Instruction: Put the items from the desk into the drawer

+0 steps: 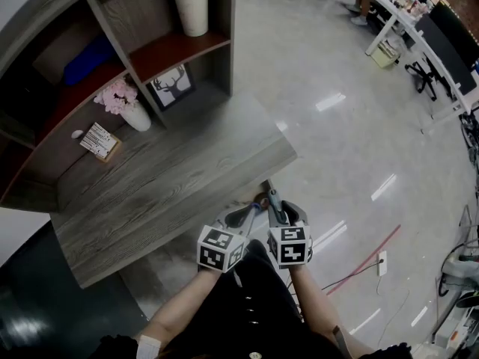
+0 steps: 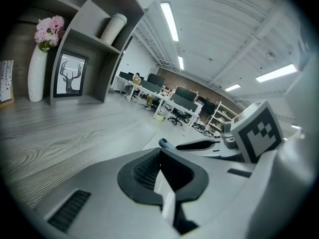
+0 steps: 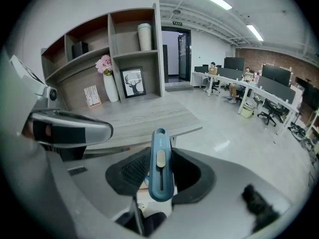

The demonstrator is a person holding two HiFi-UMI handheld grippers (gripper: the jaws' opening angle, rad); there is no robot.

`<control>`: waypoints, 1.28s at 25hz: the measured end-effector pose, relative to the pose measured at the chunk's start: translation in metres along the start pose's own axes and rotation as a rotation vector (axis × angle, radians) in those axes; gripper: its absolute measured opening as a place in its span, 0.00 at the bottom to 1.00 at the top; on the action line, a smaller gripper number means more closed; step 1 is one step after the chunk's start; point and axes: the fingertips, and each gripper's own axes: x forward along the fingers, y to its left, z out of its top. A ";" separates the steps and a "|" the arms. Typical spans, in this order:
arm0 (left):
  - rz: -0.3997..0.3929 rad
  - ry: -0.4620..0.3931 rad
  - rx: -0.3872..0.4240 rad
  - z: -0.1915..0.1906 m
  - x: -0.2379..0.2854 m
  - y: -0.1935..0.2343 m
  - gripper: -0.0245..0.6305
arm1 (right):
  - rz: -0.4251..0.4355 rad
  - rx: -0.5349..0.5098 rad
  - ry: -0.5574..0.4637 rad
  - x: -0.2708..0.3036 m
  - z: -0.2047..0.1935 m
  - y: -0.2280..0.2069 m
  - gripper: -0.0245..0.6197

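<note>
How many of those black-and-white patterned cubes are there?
2. One cube sits on the left gripper. The other cube sits on the right gripper. They are side by side just past the desk edge. None looks hidden.

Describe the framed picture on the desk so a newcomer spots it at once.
Start at the grey wooden desk and the shelf unit at its back. In the bottom compartment, below the pale tumbler, stands the framed picture. Unlike the flower vase beside it, it shows a black stag's head.
</note>
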 end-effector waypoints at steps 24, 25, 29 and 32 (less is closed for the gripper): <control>0.013 0.064 -0.012 -0.051 0.045 0.024 0.05 | 0.033 -0.015 0.094 0.073 -0.044 -0.018 0.25; 0.015 0.068 -0.015 -0.055 0.047 0.026 0.05 | 0.035 -0.014 0.099 0.077 -0.047 -0.018 0.25; 0.030 0.077 -0.026 -0.068 0.052 0.039 0.05 | 0.044 -0.008 0.115 0.094 -0.057 -0.016 0.25; 0.059 0.079 -0.033 -0.077 0.054 0.050 0.05 | 0.058 -0.011 0.122 0.107 -0.062 -0.012 0.25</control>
